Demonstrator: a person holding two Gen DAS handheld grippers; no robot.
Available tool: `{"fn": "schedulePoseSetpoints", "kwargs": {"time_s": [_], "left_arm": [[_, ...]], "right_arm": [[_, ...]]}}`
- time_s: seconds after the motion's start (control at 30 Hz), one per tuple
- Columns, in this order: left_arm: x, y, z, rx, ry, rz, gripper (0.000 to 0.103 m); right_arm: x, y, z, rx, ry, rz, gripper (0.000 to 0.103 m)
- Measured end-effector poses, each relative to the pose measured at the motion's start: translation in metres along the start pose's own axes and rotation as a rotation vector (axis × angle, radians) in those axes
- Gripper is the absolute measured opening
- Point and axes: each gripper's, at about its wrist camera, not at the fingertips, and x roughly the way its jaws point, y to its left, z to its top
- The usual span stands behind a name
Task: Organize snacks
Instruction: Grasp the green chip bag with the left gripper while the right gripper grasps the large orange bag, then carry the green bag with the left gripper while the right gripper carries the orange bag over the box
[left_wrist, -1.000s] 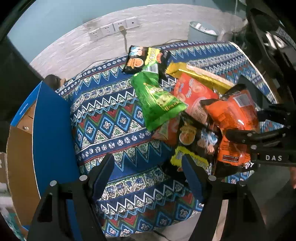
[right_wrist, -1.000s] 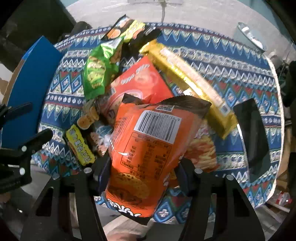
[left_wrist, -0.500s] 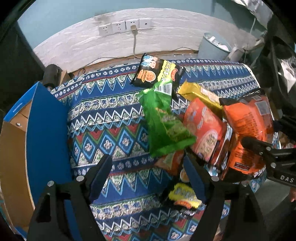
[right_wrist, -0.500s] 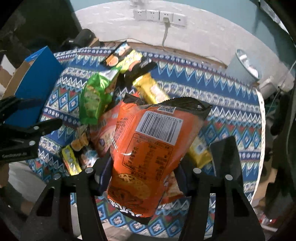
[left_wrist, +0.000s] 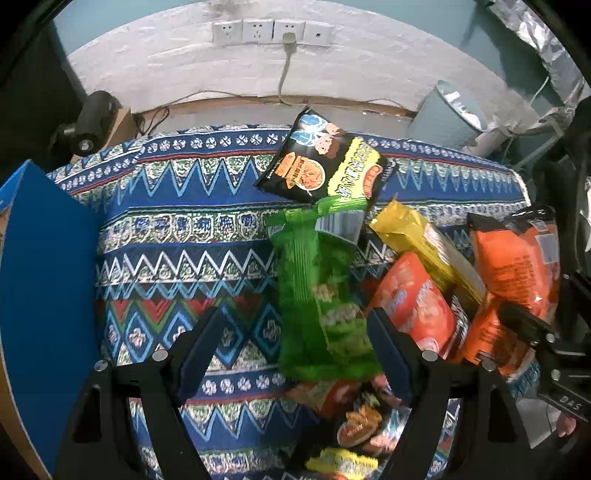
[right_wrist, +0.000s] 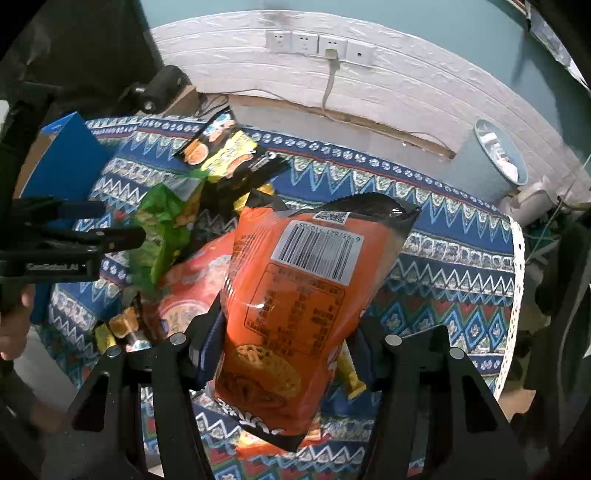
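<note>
The right tongs (right_wrist: 284, 343) were clenched on an orange snack bag (right_wrist: 295, 295), held lifted above the pile. The left tongs (left_wrist: 295, 347) hung released, nothing between them, over the green bag's (left_wrist: 317, 295) near end. Left of the pile the patterned tabletop (left_wrist: 177, 236) lay bare up to the blue box (left_wrist: 44, 280). Farther off, a black-and-yellow bag (left_wrist: 325, 166) sat near the far edge.

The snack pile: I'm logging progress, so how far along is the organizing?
Early. Nothing looks sorted yet: no snack shows at the blue box. In hand: the right gripper is shut on the orange bag; the left gripper is open over the green bag. Left: the green, black-and-yellow, gold and red packs on the cloth.
</note>
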Motion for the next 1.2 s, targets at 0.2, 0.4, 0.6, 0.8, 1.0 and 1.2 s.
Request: {"fn": "schedulePoseSetpoints", "kwargs": {"time_s": [0.2, 0.4, 0.6, 0.8, 1.0, 1.2], "left_arm": [[0.023, -0.001, 0.009, -0.020, 0.036, -0.008, 0.081], [0.034, -0.001, 0.013, -0.041, 0.033, -0.072, 0.060], [0.037, -0.001, 0.012, -0.010, 0.039, -0.090, 0.045], [0.022, 0.000, 0.010, 0.036, -0.020, -0.037, 0.034], [-0.002, 0.001, 0.005, 0.079, -0.079, 0.015, 0.028], [-0.028, -0.001, -0.008, 0.150, -0.139, 0.094, 0.026]], "right_arm": [[0.007, -0.008, 0.010, 0.016, 0.000, 0.023, 0.058], [0.010, -0.008, 0.019, 0.008, -0.005, 0.034, 0.058], [0.012, -0.007, 0.022, 0.001, 0.001, 0.036, 0.058], [0.007, 0.000, 0.024, -0.019, -0.012, 0.029, 0.058], [-0.005, 0.008, 0.027, -0.031, -0.041, 0.011, 0.058], [-0.019, 0.019, 0.030, -0.044, -0.073, -0.003, 0.058]]}}
